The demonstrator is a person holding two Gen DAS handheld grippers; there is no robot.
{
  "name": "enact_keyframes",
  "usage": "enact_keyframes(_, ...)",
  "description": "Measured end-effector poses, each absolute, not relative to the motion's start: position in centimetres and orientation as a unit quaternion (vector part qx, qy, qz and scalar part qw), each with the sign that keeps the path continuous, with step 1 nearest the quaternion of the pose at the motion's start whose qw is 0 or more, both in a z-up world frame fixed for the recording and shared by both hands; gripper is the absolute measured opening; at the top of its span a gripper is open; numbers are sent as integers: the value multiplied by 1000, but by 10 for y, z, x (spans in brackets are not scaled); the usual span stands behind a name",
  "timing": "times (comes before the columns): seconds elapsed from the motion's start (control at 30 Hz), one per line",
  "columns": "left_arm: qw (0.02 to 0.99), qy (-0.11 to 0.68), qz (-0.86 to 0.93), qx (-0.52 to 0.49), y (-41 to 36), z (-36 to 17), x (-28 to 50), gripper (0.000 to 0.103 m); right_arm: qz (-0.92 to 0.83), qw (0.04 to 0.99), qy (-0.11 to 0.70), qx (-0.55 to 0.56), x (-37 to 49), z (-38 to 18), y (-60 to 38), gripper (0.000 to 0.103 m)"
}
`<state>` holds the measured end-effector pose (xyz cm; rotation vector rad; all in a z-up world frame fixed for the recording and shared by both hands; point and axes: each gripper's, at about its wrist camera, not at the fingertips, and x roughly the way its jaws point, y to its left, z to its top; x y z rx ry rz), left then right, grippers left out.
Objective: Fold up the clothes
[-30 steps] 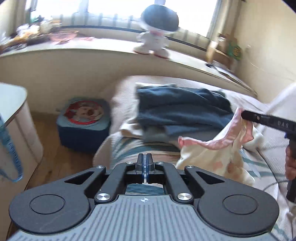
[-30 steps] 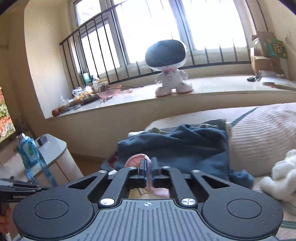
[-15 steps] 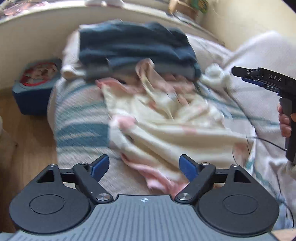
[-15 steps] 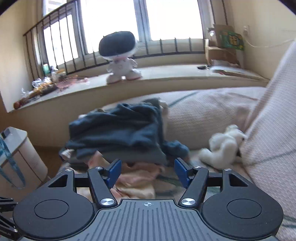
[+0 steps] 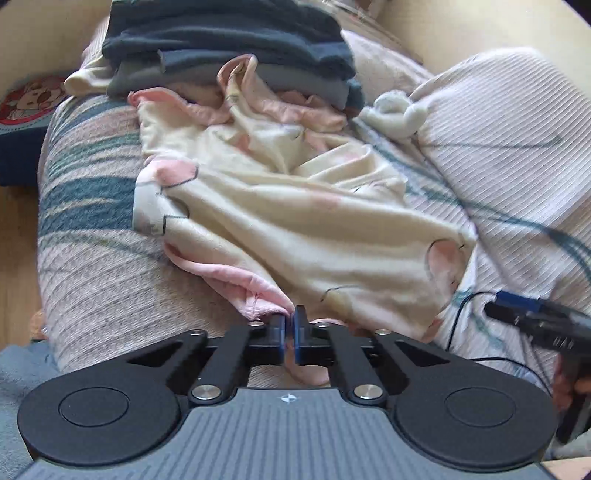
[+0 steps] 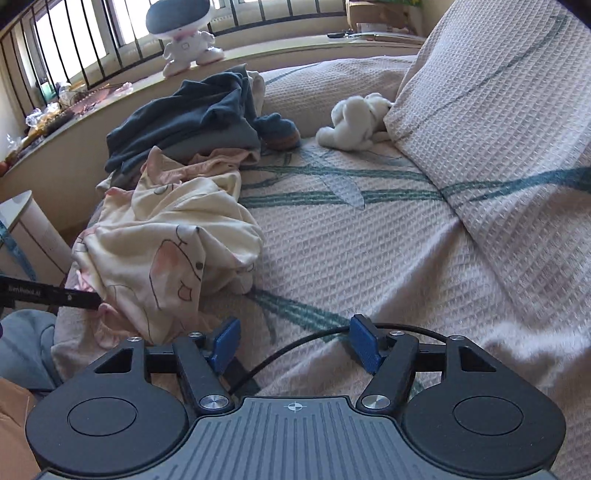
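- The left gripper (image 5: 290, 325) has its jaws pressed together on the pink hem of the cream garment (image 5: 295, 206) at the garment's 6 o'clock edge; a fold of pink cloth sits pinched between the blue pads
- The cream garment, printed with pink cartoon shapes and trimmed in pink, lies crumpled on the bed (image 5: 96, 280), spreading from the left gripper toward 12 o'clock in the left wrist view
- At the garment's 12 o'clock end a stack of dark blue clothes (image 5: 229, 40) rests on the bed, touching the garment's pink collar
- A white plush toy (image 5: 397, 110) lies at about 2 o'clock from the garment, against a ribbed pillow (image 5: 509, 136)
- The right gripper (image 6: 295, 345) hovers over bare bedspread with its jaws apart and nothing between them; they have just been opening, and a thin black cable (image 6: 295, 341) runs across beneath them
- In the right wrist view the garment sits at 10 o'clock from the right gripper, near its left finger but not touching it
- In the left wrist view the right gripper shows at 4 o'clock, held in a hand (image 5: 570, 387), just off the garment's right edge
- A robot-shaped toy (image 6: 181, 33) stands on the window ledge (image 6: 258, 51) beyond the bed
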<state>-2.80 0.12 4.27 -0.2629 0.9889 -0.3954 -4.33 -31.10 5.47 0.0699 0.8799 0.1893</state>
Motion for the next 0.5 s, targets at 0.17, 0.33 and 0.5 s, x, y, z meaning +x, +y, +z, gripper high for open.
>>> enact_keyframes(0.17, 883, 432, -154, -102, 32, 81, -42, 3, 103, 900, 422, 43, -49, 57, -309, 67)
enact_keyframes(0.33, 902, 426, -48, -53, 93, 105, -64, 3, 133, 894, 427, 36, -48, 53, -288, 67)
enact_keyframes(0.5, 901, 427, 44, -68, 137, 96, -70, 4, 146, 890, 430, 33, -49, 47, -275, 67)
